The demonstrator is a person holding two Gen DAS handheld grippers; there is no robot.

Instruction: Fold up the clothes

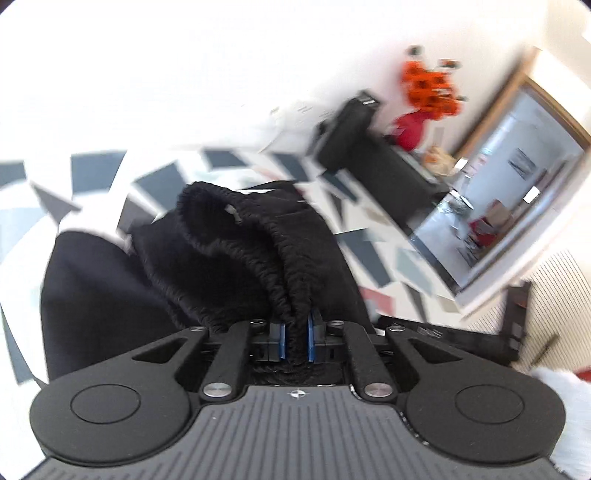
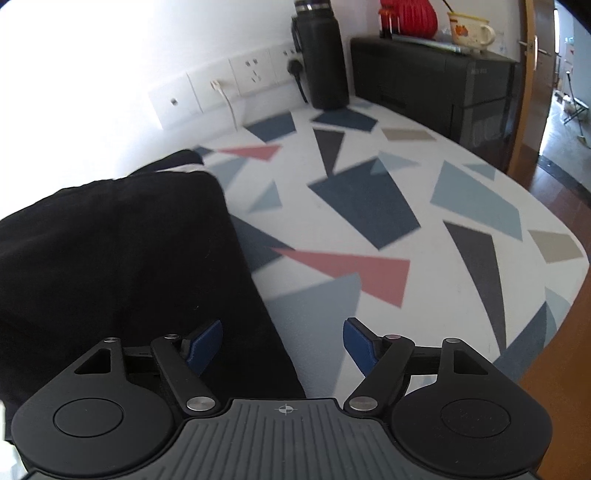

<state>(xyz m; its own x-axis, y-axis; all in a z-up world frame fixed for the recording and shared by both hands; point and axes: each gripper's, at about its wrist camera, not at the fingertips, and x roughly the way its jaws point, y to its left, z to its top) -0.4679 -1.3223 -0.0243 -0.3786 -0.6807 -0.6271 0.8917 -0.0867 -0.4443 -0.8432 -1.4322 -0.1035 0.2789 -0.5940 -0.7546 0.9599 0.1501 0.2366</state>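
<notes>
Now the black garment (image 1: 236, 258) bunches up, pinched in the left gripper (image 1: 295, 338)

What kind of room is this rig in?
Probably a home room: a table with a patterned cloth against a wall with sockets, a mug on a black cabinet, and a wooden doorway.

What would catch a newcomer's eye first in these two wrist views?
The black garment dominates: in the left wrist view the left gripper is shut on its gathered ribbed edge, bunched up in front of the camera. In the right wrist view the right gripper stands open and empty beside the cloth's edge, above the white tablecloth with coloured shards. At the back stand a dark flask and a red object.
</notes>
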